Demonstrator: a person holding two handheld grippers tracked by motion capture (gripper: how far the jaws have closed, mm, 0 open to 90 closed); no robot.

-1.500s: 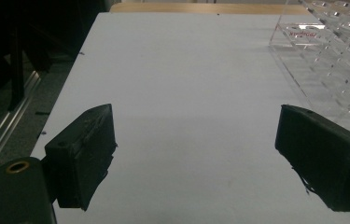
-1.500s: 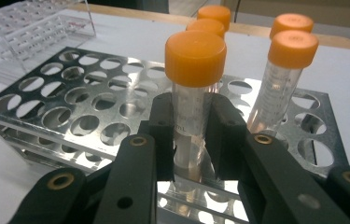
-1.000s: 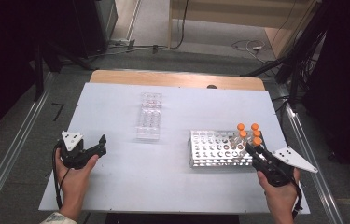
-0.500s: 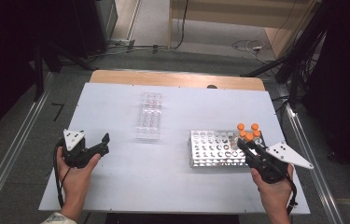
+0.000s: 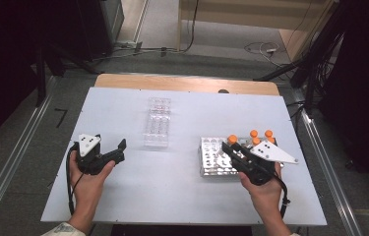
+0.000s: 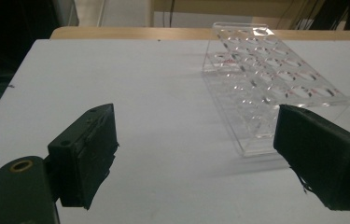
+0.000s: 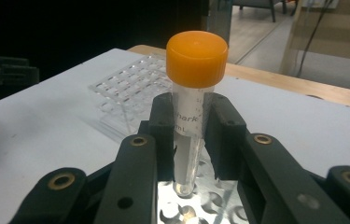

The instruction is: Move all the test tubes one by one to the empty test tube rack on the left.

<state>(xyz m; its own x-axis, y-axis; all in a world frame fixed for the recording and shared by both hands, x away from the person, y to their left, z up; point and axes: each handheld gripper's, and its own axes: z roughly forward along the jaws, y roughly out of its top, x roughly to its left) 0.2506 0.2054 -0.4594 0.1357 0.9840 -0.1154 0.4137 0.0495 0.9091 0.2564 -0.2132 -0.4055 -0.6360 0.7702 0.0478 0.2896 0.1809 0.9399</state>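
Observation:
My right gripper [image 5: 233,147] is shut on a clear tube with an orange cap [image 5: 232,139], upright just above the left half of the perforated metal rack [image 5: 213,158]. In the right gripper view the pads [image 7: 162,122] squeeze the tube [image 7: 190,140] below its cap, and its tip hangs over the rack's holes [image 7: 186,212]. Three more orange-capped tubes [image 5: 261,135] stand in that rack's far right corner. My left gripper [image 5: 115,151] is open and holds nothing, near the front left of an empty clear acrylic rack [image 5: 157,122]. That rack [image 6: 270,79] lies beyond the wide-apart jaws.
The white table top [image 5: 123,196] has bare room in front of and between both racks. A wooden strip [image 5: 182,82] runs along its far edge. Metal rails [image 5: 10,167] flank the table, and cables lie on the floor behind.
My right gripper has carried the tube leftward, away from the other tubes and over the rack's left part. The left gripper has drifted slightly right toward the clear rack.

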